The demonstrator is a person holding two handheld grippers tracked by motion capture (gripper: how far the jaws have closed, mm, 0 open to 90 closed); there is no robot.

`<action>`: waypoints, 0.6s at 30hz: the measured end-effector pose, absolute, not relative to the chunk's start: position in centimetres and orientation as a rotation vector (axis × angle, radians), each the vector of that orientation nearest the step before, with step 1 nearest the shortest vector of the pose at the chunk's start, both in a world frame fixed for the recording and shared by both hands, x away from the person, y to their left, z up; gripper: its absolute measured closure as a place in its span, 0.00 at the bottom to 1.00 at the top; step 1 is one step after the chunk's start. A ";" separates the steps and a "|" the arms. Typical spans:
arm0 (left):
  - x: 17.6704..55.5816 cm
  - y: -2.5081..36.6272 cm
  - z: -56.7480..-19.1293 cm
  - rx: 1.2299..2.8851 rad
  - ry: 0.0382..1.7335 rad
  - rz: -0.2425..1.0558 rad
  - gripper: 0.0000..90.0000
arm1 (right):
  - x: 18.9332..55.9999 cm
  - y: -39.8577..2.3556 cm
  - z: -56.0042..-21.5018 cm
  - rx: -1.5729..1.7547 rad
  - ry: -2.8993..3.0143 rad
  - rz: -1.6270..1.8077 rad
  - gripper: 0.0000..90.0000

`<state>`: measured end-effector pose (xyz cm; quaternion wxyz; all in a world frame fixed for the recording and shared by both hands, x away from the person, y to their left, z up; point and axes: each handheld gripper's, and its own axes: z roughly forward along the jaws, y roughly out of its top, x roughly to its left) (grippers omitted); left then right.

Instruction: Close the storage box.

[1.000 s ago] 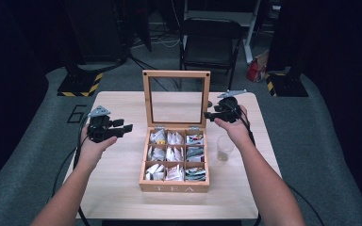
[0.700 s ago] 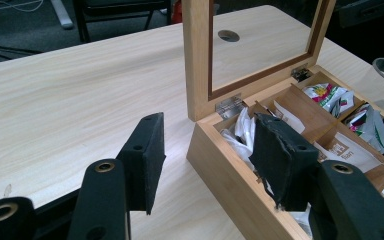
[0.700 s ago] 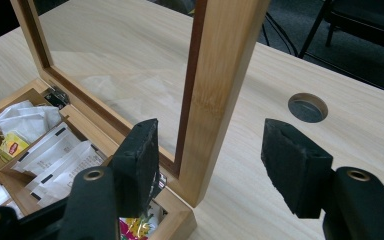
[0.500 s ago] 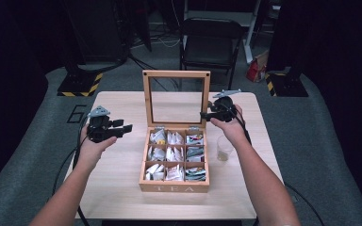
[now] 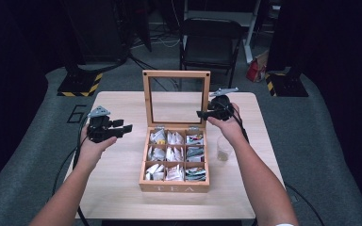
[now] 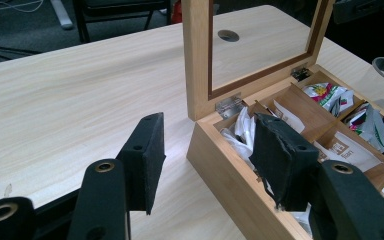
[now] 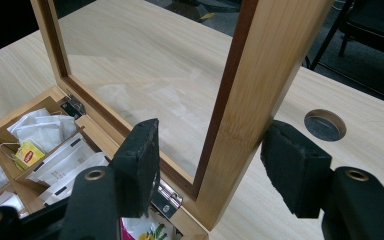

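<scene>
Two grippers, both with jaws apart. Right gripper point(image 5: 202, 113) straddles the right post of the lid point(image 7: 260, 70), one pad point(image 7: 292, 167) touching it, not clamped. Lid stands upright at the back of the tea box point(image 5: 174, 184): pale wood frame, clear pane, metal hinges. Box is square, nine compartments of paper tea bags point(image 5: 175, 152). Left gripper point(image 5: 122, 128) hovers left of the box, empty. Plastic cup point(image 5: 224, 149) sits just right of the box.

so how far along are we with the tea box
Done: the tea box sits on the table with its glass lid upright, tea bags exposed. In hand: the right gripper has its open jaws either side of the lid's frame edge, not clamped. The left gripper hovers open beside the box, holding nothing. Left: no bag has been picked, and the cup looks empty.
</scene>
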<state>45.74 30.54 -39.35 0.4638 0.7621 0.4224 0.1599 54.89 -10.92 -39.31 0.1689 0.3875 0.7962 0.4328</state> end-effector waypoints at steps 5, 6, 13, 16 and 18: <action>45.8 30.6 -39.4 1.872 1.041 0.399 0.52 | 54.9 -10.9 -39.1 1.098 2.274 1.204 0.48; 45.8 30.6 -39.4 1.872 1.041 0.399 0.52 | 54.9 -11.0 -39.0 1.097 2.276 1.196 0.50; 45.8 30.4 -39.2 1.877 1.038 0.395 0.52 | 54.8 -11.5 -38.6 1.129 2.289 1.220 0.59; 45.9 30.2 -39.1 1.875 1.034 0.399 0.52 | 54.6 -11.6 -38.5 1.134 2.277 1.209 0.68; 46.0 30.1 -39.0 1.878 1.028 0.403 0.52 | 54.6 -11.8 -38.5 1.139 2.274 1.208 0.72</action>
